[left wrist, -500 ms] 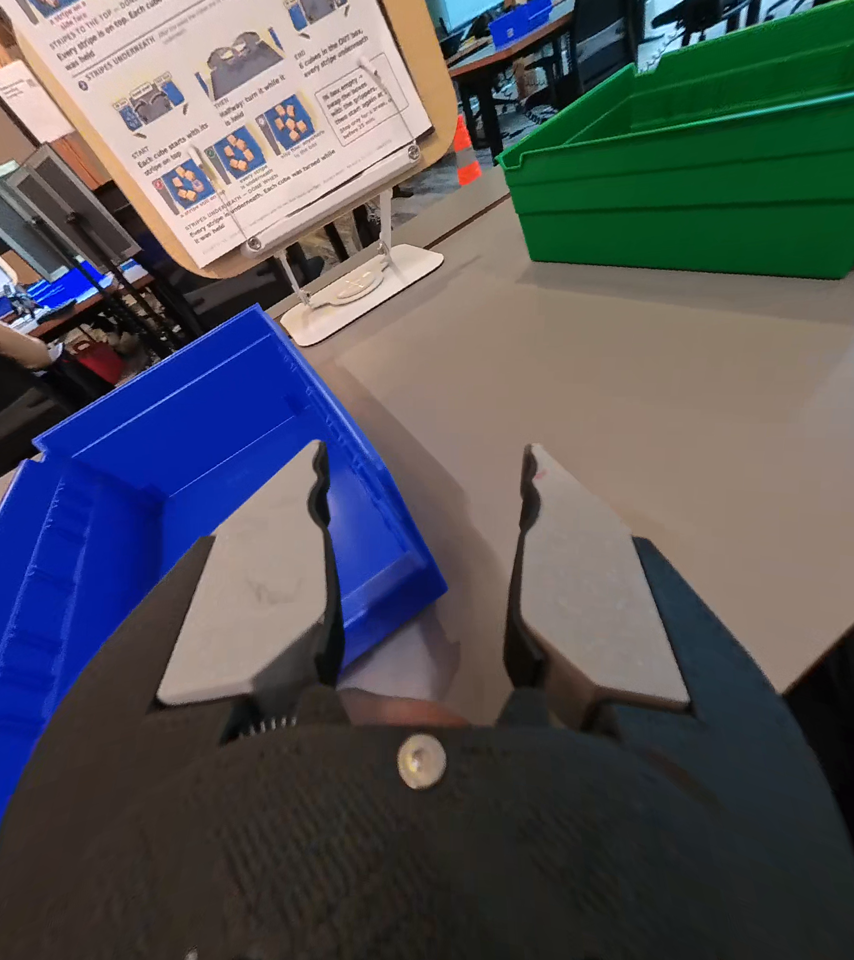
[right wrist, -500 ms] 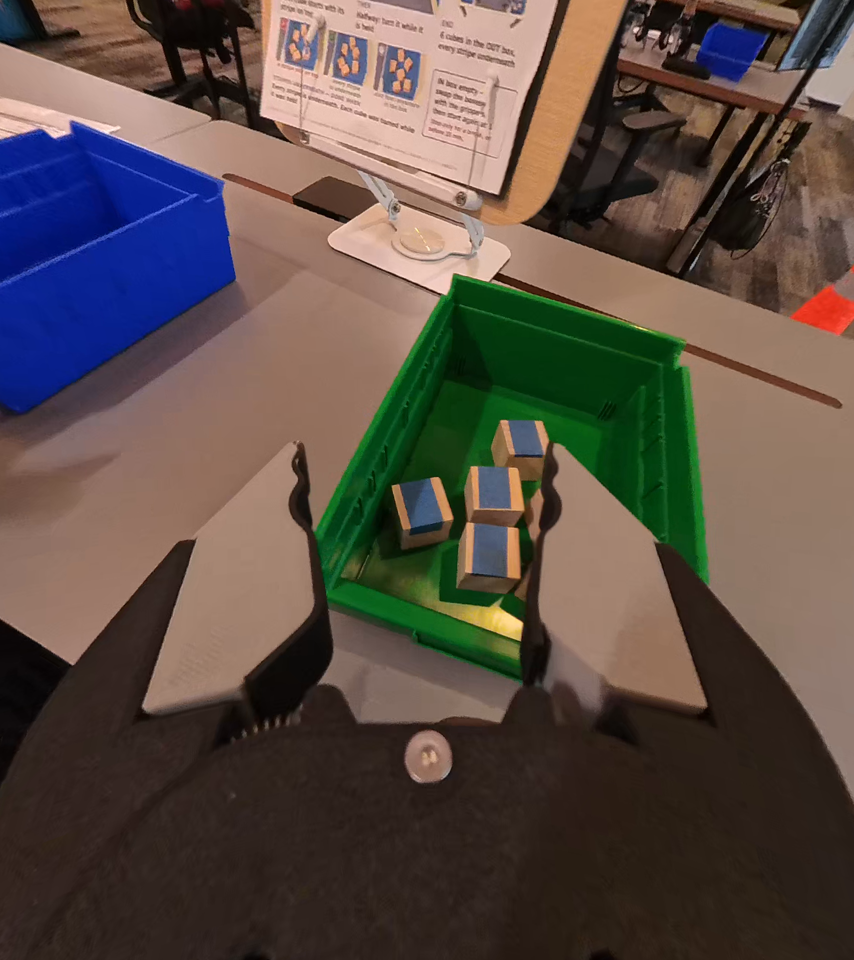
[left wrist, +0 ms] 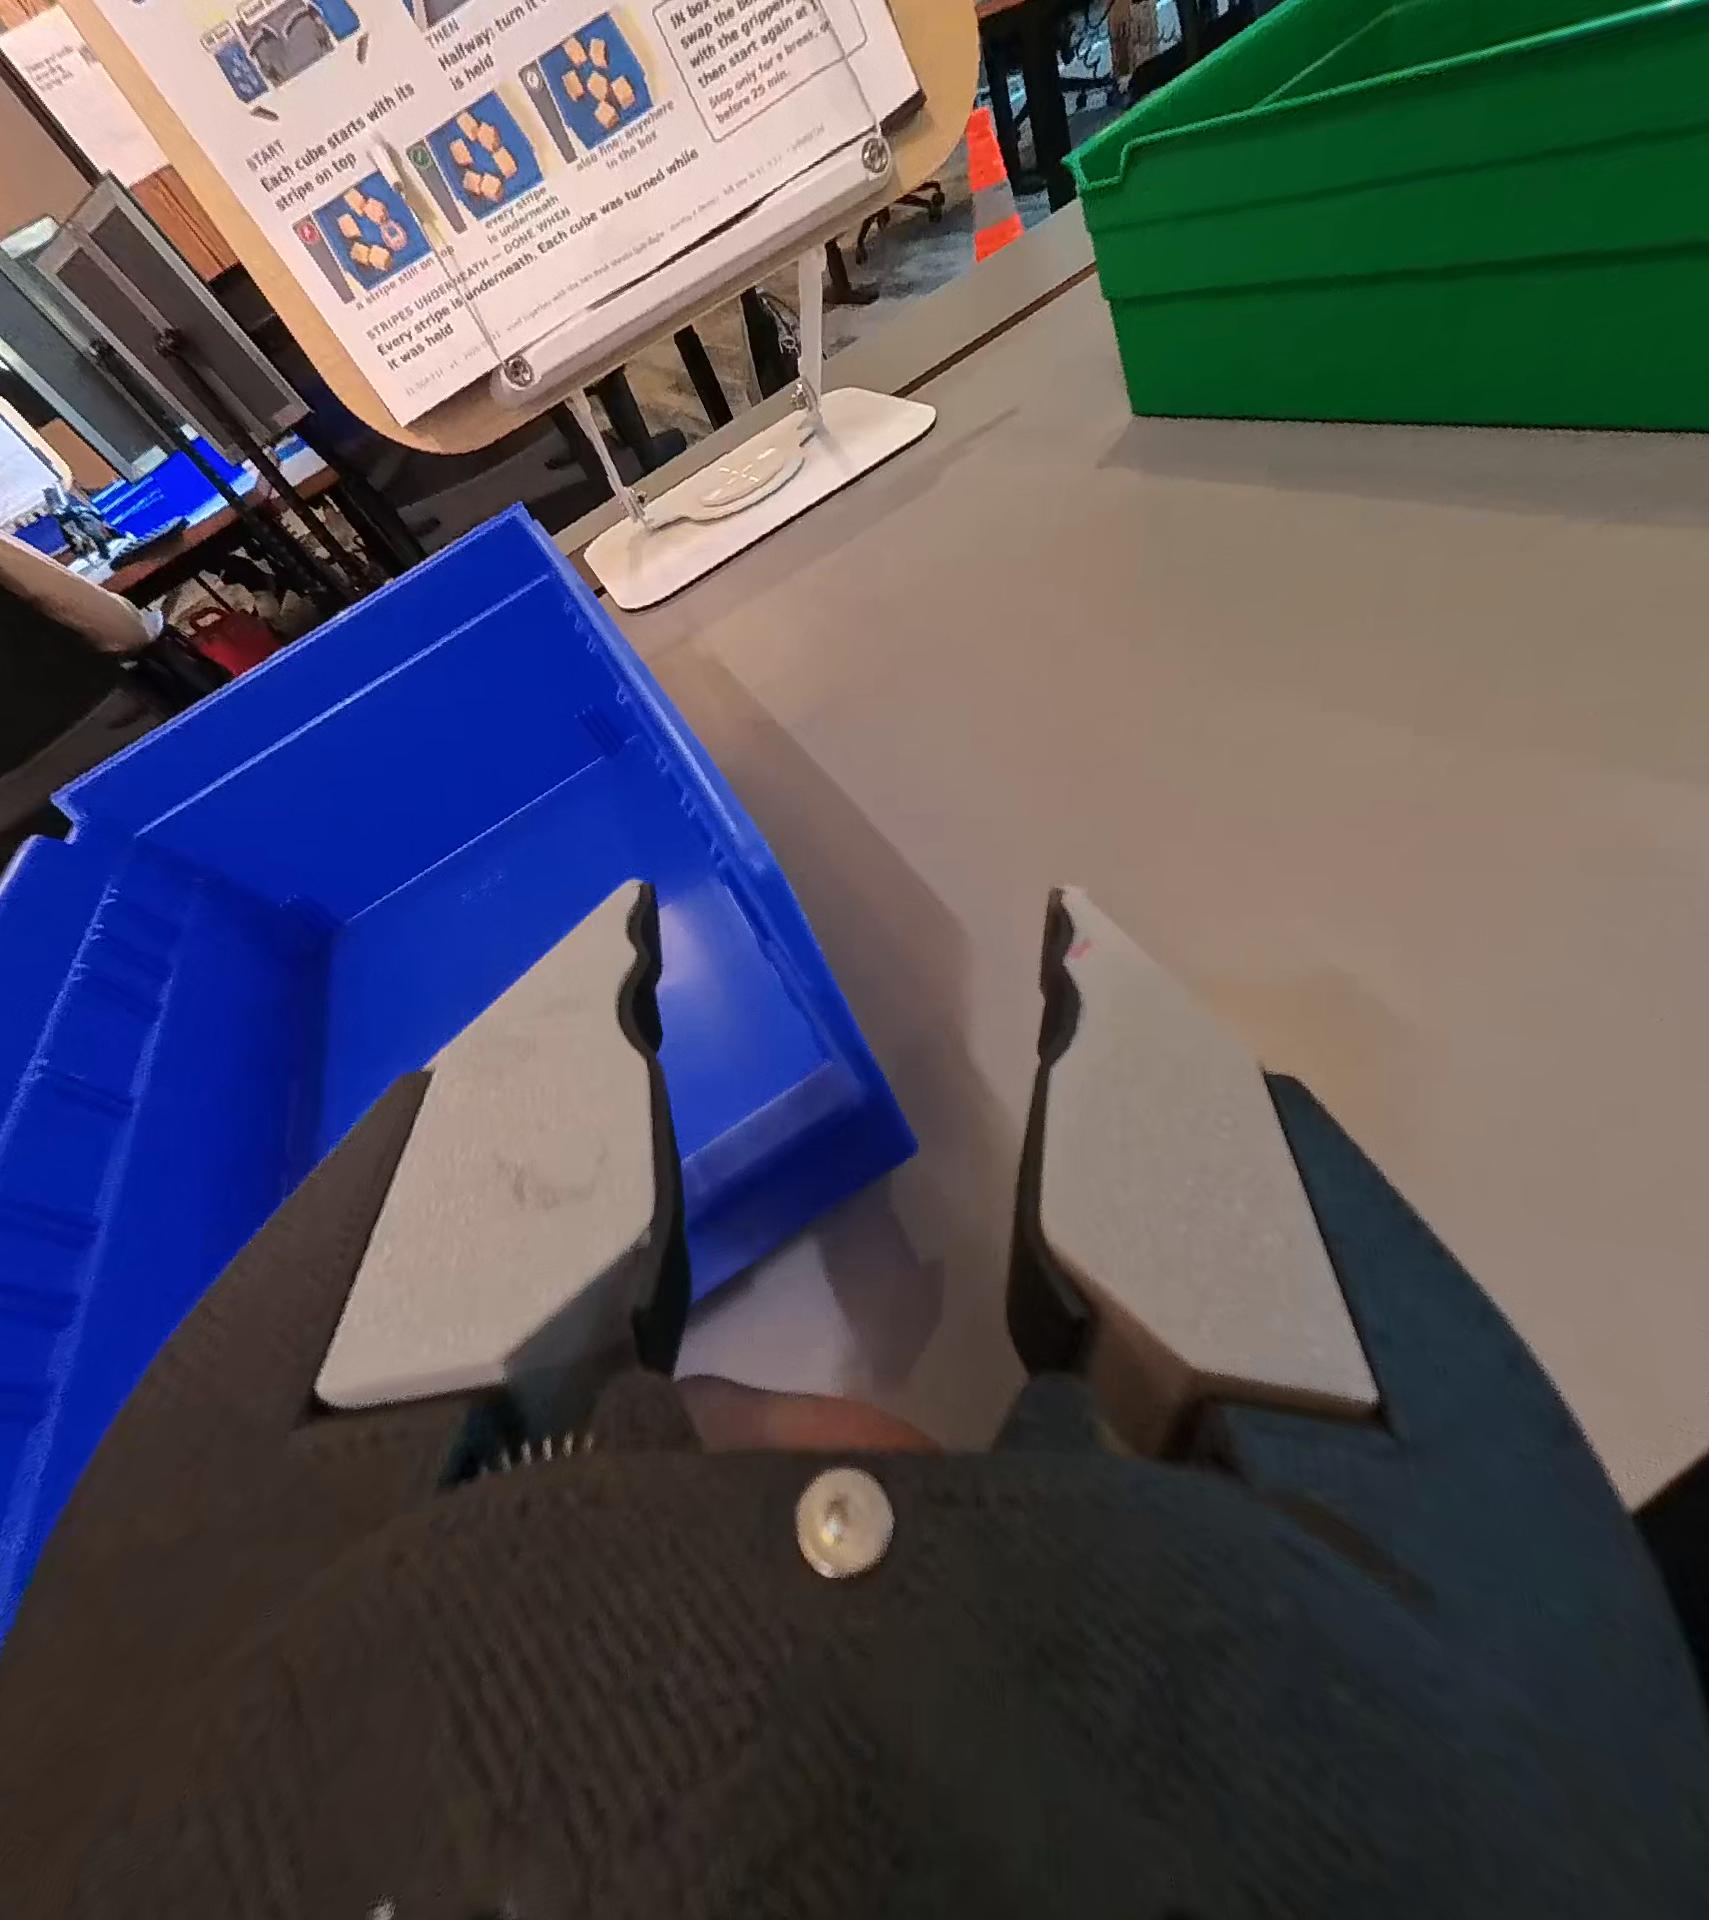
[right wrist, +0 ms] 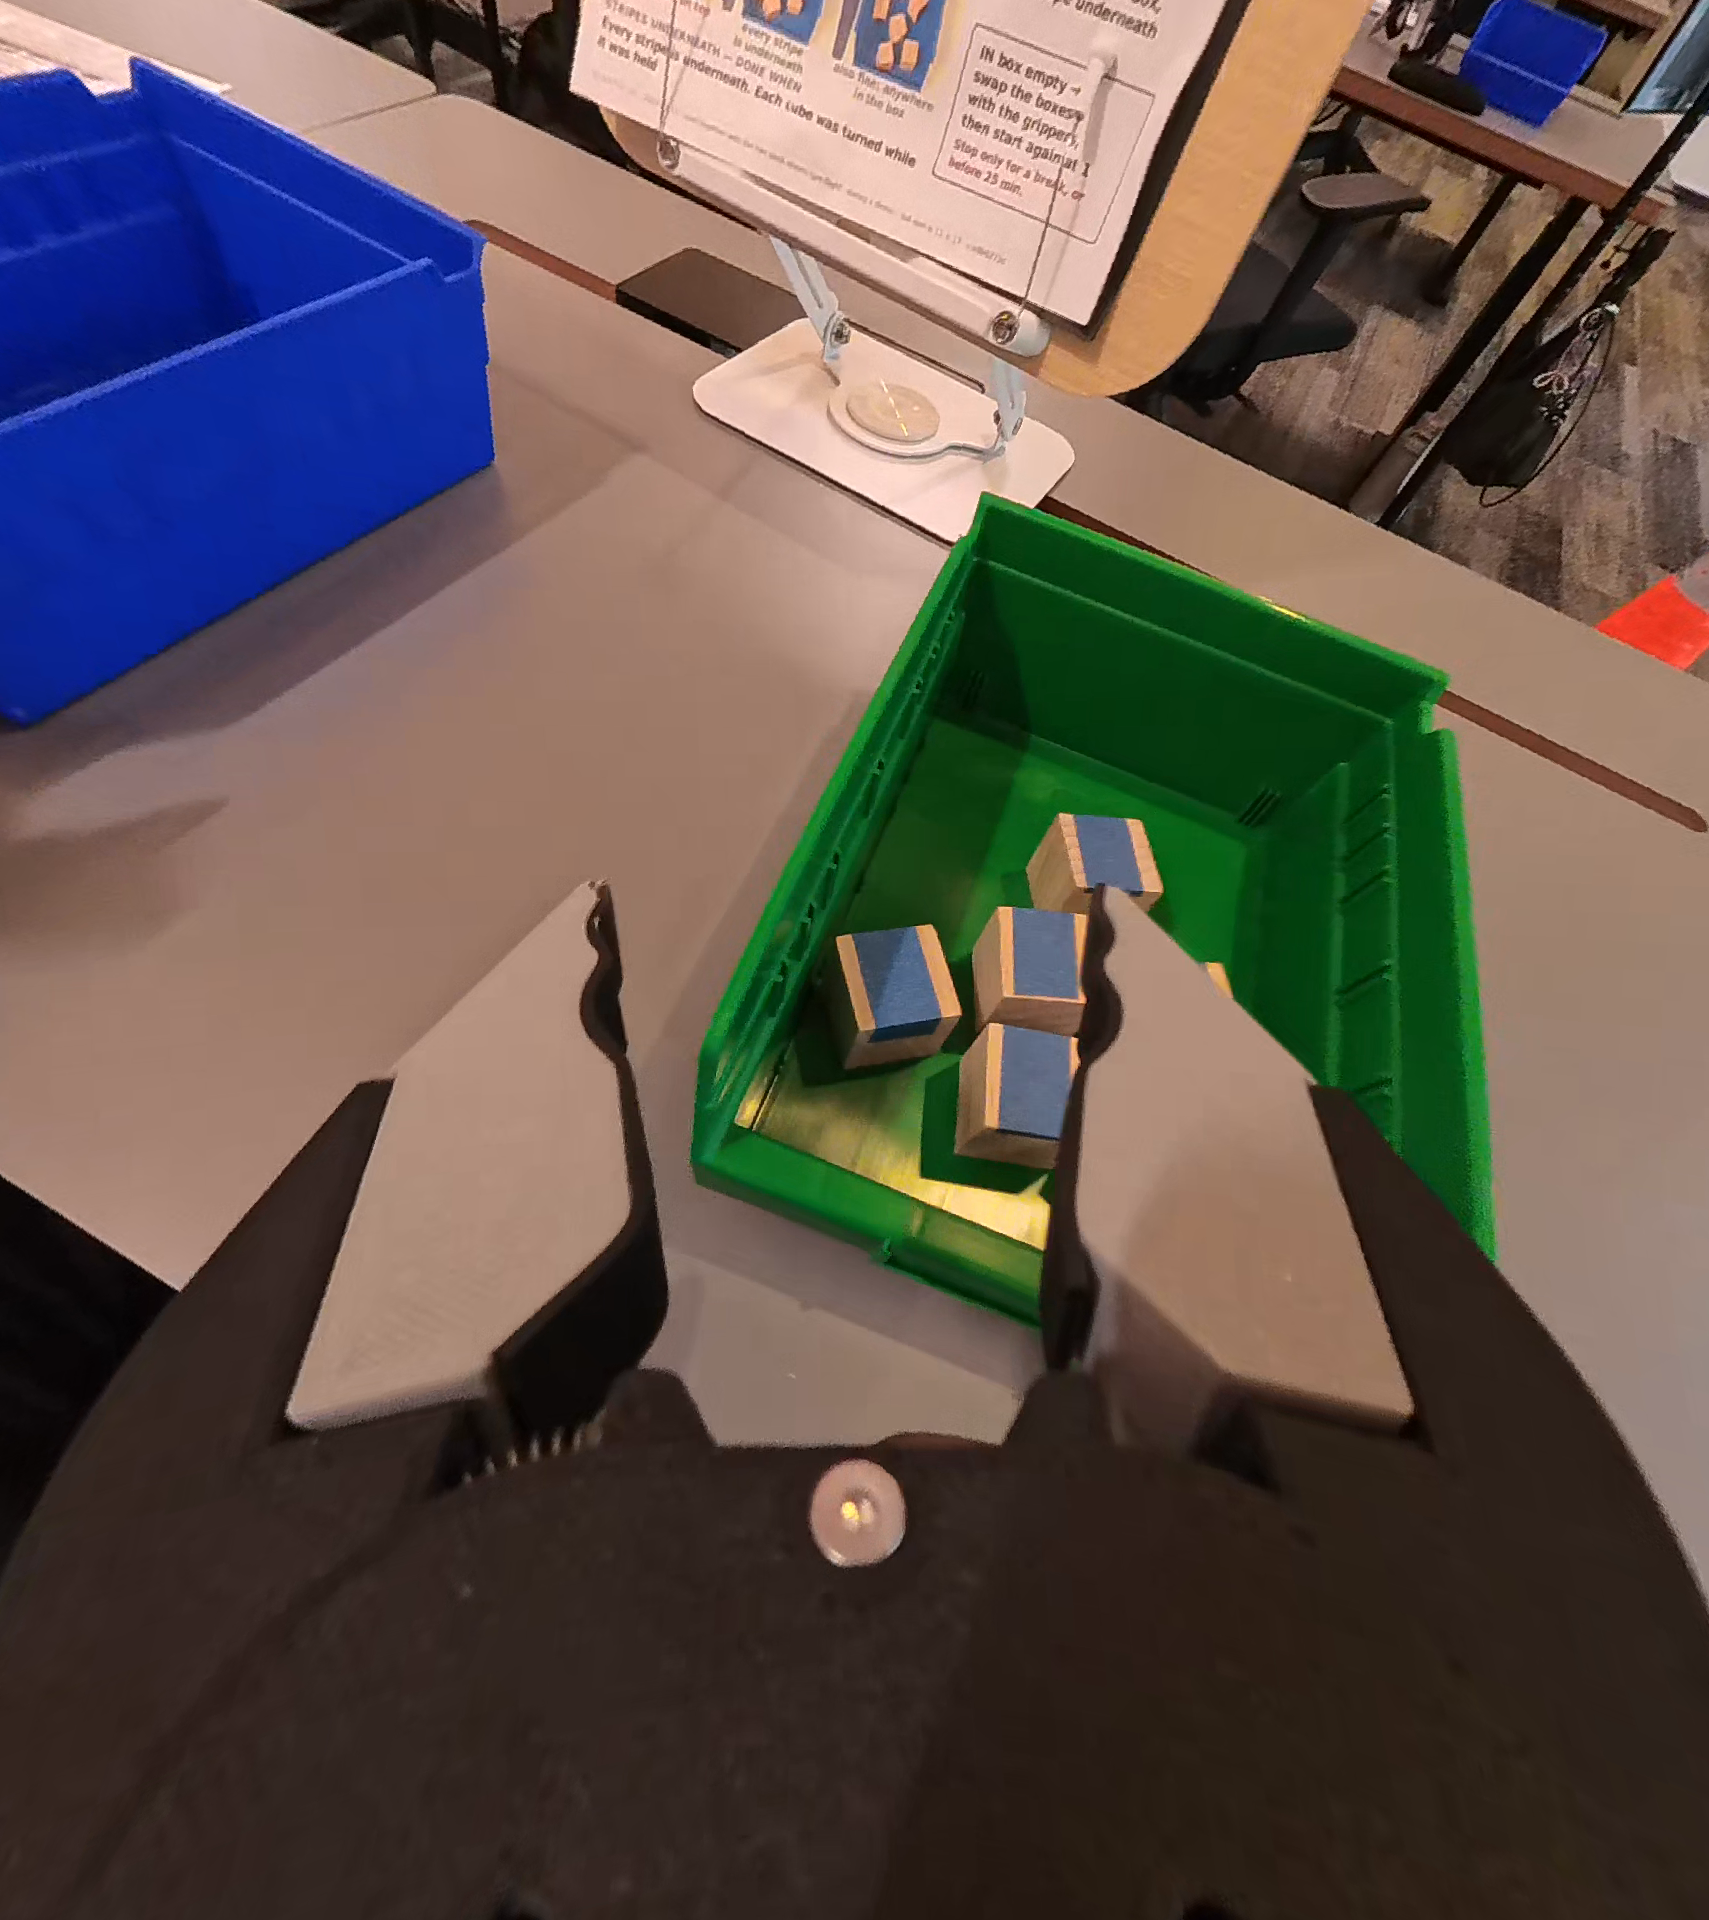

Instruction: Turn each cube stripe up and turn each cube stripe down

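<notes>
Several wooden cubes [right wrist: 897, 995] with a blue stripe on top lie in the green bin [right wrist: 1411, 935] in the right wrist view; my right finger hides part of them. My right gripper [right wrist: 845, 899] is open and empty, above the table at the bin's near left corner. My left gripper [left wrist: 850, 899] is open and empty, over the right wall of the blue bin [left wrist: 330, 883], which shows nothing inside. The blue bin also shows in the right wrist view [right wrist: 185, 416], and the green bin's side in the left wrist view [left wrist: 1452, 260].
An instruction sheet on a wooden board with a white stand [right wrist: 886, 416] is at the back between the bins, also in the left wrist view [left wrist: 767, 499]. Grey table [right wrist: 414, 727] lies between the bins. Its near edge [left wrist: 1660, 1455] is close. Chairs and desks stand beyond.
Both grippers have moved a little forward; the stand and bins look nearer. My right gripper's jaws stand wider apart. No cube has moved.
</notes>
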Action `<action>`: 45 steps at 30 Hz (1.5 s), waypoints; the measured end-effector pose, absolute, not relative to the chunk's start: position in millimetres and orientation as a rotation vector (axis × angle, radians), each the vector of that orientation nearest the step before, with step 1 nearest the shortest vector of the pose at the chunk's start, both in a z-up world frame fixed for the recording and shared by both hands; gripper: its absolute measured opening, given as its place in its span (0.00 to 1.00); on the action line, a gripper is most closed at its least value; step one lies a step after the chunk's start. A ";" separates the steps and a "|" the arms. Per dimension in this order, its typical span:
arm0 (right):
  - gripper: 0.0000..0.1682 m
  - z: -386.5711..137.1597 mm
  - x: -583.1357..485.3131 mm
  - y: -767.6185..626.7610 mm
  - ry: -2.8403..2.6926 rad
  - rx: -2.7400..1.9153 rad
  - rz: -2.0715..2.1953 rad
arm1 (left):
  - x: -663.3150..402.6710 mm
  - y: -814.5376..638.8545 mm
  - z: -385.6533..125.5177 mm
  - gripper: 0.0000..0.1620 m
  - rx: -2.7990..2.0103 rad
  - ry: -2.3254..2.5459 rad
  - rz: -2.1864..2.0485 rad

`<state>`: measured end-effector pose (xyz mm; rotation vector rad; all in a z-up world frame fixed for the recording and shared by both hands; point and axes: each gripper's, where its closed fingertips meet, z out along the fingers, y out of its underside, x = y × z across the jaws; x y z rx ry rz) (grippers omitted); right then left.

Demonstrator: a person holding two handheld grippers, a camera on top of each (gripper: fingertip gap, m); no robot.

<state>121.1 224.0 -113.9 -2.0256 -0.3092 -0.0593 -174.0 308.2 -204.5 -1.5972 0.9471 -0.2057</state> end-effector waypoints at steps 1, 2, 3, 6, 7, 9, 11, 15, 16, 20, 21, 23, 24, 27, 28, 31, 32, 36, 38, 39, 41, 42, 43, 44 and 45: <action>0.52 -117.1 118.7 224.7 -0.315 -2.035 -0.050 | -174.1 309.3 -206.3 0.45 -1.602 0.946 -0.205; 0.52 -122.3 115.2 225.2 -0.321 -2.052 -0.031 | -174.1 310.3 -208.3 0.44 -1.608 0.944 -0.203; 0.52 -127.9 111.4 226.0 -0.321 -2.070 -0.006 | -174.0 311.7 -210.7 0.44 -1.615 0.942 -0.201; 0.52 -144.1 96.5 227.7 -0.335 -2.119 0.087 | -173.6 315.1 -218.0 0.44 -1.638 0.948 -0.186; 0.52 -149.1 91.9 228.6 -0.346 -2.134 0.103 | -173.8 316.1 -218.7 0.44 -1.642 0.947 -0.179; 0.52 -159.0 85.6 233.3 -0.354 -2.152 0.092 | -175.4 317.6 -218.2 0.43 -1.646 0.936 -0.171; 0.49 -174.0 84.3 238.1 -0.366 -2.195 0.031 | -177.1 319.4 -219.4 0.43 -1.659 0.929 -0.167; 0.47 -204.7 82.5 247.2 -0.377 -2.279 -0.054 | -181.4 324.2 -219.1 0.41 -1.670 0.907 -0.159; 0.47 -212.7 81.5 249.1 -0.381 -2.301 -0.059 | -182.8 325.9 -218.5 0.40 -1.667 0.901 -0.150; 0.38 -239.8 92.7 257.3 -0.393 -2.370 -0.191 | -186.4 331.7 -219.4 0.36 -1.675 0.891 -0.126; 0.32 -243.3 95.6 258.5 -0.403 -2.376 -0.231 | -186.9 333.5 -218.7 0.35 -1.670 0.887 -0.118; 0.13 -240.5 109.3 261.7 -0.389 -2.352 -0.365 | -186.8 337.7 -217.1 0.33 -1.655 0.881 -0.094; 0.13 -240.5 108.8 261.8 -0.386 -2.354 -0.358 | -185.4 338.9 -216.9 0.32 -1.656 0.879 -0.092; 0.11 -239.4 109.2 262.5 -0.327 -2.355 -0.319 | -180.7 342.0 -216.9 0.27 -1.642 0.889 -0.057; 0.11 -239.2 109.5 262.7 -0.319 -2.353 -0.318 | -179.8 342.9 -217.2 0.22 -1.634 0.897 -0.033; 0.10 -238.7 109.8 263.4 -0.300 -2.344 -0.315 | -187.1 350.6 -213.9 0.08 -1.608 0.863 0.066; 0.10 -238.6 109.7 263.5 -0.297 -2.343 -0.311 | -191.5 354.1 -213.9 0.07 -1.615 0.849 0.082; 0.09 -238.6 109.3 263.1 -0.292 -2.342 -0.297 | -214.7 366.3 -208.4 0.02 -1.665 0.746 0.004; 0.09 -238.7 108.7 263.1 -0.291 -2.343 -0.283 | -226.6 370.2 -208.8 0.02 -1.712 0.724 -0.073; 0.09 -238.6 108.2 263.4 -0.289 -2.342 -0.273 | -232.5 371.8 -207.7 0.01 -1.727 0.712 -0.108; 0.09 -238.8 107.0 263.8 -0.285 -2.343 -0.264 | -243.3 374.0 -197.9 0.01 -1.704 0.673 -0.173; 0.09 -238.8 106.0 263.9 -0.284 -2.344 -0.267 | -247.9 373.8 -189.7 0.00 -1.669 0.648 -0.205; 0.09 -238.8 103.3 264.3 -0.282 -2.345 -0.263 | -253.7 373.6 -182.1 0.01 -1.640 0.617 -0.213; 0.10 -238.7 98.1 265.6 -0.279 -2.344 -0.249 | -257.6 372.7 -175.1 0.02 -1.617 0.591 -0.226; 0.10 -238.5 90.4 268.0 -0.276 -2.340 -0.225 | -260.8 371.6 -167.3 0.02 -1.593 0.567 -0.233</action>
